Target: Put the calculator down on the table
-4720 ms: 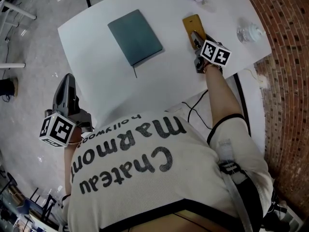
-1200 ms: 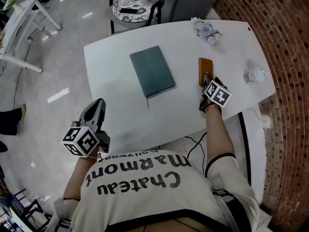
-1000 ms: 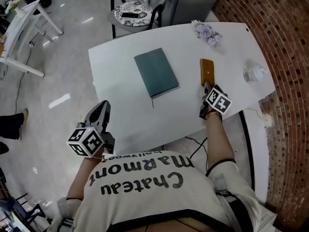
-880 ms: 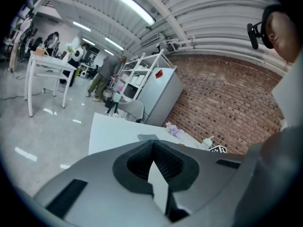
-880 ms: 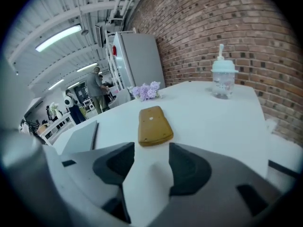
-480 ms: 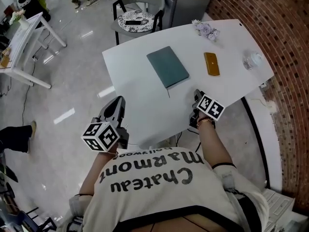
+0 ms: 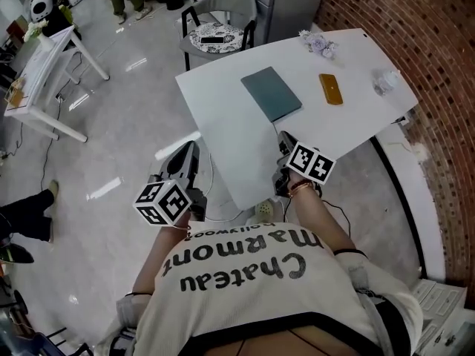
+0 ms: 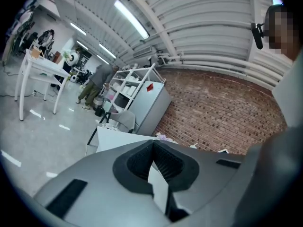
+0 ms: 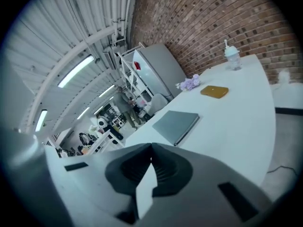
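The orange calculator lies flat on the white table, right of the middle, with nothing touching it; the right gripper view shows the calculator far ahead. My right gripper hovers at the table's near edge, well short of it, its tips together and nothing between them. My left gripper hangs over the floor left of the table, also shut and empty, fingertips meeting.
A grey-green notebook lies mid-table. Lilac flowers and a glass jar stand along the far and right edges. A chair stands beyond the table and a brick wall runs along the right.
The right gripper has left the calculator on the table, shut its jaws and drawn back to the near edge. The person has stepped back, and the left gripper has shifted along.
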The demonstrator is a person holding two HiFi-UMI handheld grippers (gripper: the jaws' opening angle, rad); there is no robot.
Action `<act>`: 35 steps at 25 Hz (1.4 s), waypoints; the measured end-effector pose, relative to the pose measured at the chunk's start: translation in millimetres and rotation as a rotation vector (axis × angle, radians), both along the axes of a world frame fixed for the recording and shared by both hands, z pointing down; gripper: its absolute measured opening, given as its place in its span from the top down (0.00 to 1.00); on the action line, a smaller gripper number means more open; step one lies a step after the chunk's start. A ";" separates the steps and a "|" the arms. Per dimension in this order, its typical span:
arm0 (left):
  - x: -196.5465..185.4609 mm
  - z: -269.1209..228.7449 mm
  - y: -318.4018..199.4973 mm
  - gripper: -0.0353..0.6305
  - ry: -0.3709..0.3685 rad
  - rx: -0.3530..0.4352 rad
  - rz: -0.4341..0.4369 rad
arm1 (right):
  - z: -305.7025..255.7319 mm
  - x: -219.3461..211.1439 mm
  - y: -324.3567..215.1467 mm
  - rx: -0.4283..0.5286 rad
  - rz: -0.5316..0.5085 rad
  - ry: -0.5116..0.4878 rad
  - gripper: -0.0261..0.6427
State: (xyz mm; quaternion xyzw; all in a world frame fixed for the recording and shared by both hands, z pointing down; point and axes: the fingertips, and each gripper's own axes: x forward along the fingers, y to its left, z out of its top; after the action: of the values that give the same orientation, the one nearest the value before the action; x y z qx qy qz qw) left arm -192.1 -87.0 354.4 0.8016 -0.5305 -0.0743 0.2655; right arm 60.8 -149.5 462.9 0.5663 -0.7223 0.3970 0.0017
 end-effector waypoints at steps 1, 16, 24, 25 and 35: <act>-2.8 -1.5 4.1 0.95 0.000 0.006 0.000 | -8.6 -9.3 4.2 0.018 -0.017 -0.006 0.96; -13.5 -57.8 57.5 0.95 -0.143 0.182 0.075 | -131.5 -76.6 73.7 0.323 -0.137 0.063 0.96; -11.7 -58.6 80.2 0.95 -0.107 0.192 0.108 | -135.6 -66.2 103.0 0.323 -0.109 0.132 0.96; -11.2 -57.8 81.5 0.95 -0.100 0.193 0.107 | -136.2 -64.1 104.8 0.327 -0.107 0.136 0.96; -4.7 -49.3 91.0 0.95 -0.074 0.169 0.109 | -124.8 -52.8 121.4 0.304 -0.097 0.148 0.96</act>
State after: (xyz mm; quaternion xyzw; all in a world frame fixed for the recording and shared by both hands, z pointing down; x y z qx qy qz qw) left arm -196.8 4.0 305.1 0.8511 -0.4872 -0.0745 0.1808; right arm 8.0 -28.1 338.1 0.5523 -0.7983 0.2398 -0.0114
